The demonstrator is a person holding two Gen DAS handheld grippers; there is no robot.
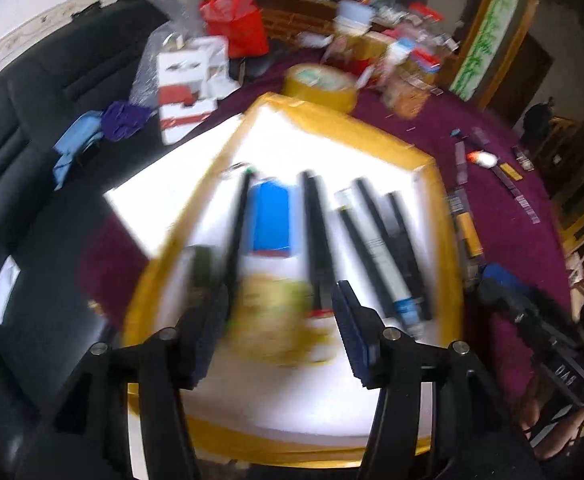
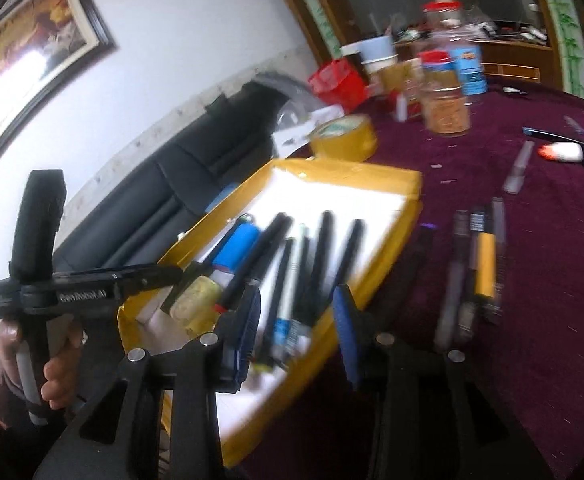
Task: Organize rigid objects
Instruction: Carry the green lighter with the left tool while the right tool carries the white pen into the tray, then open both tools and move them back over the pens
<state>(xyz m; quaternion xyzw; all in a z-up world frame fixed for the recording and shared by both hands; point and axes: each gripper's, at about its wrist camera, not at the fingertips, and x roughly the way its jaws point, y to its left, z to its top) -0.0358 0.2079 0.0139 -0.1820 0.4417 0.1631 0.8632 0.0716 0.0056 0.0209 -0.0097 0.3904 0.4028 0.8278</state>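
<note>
A white tray with a yellow rim (image 1: 332, 120) (image 2: 372, 172) lies on the purple tablecloth. In it are several black pens (image 1: 372, 216) (image 2: 324, 248), a blue cylinder (image 1: 271, 220) (image 2: 237, 246) and a blurred yellowish bottle (image 1: 275, 312) (image 2: 197, 300). My left gripper (image 1: 279, 320) hovers open over the bottle and touches nothing. My right gripper (image 2: 296, 320) hangs open above the near ends of the pens, holding nothing. More pens, one of them yellow (image 2: 486, 268), lie loose on the cloth to the right of the tray.
A roll of yellow tape (image 1: 320, 86) (image 2: 344, 132) sits behind the tray. Jars (image 2: 446, 104), cups and a red bag (image 1: 237, 28) crowd the far table. A black sofa (image 1: 31, 120) runs along the left. A hand (image 2: 57, 372) holds the left gripper's handle.
</note>
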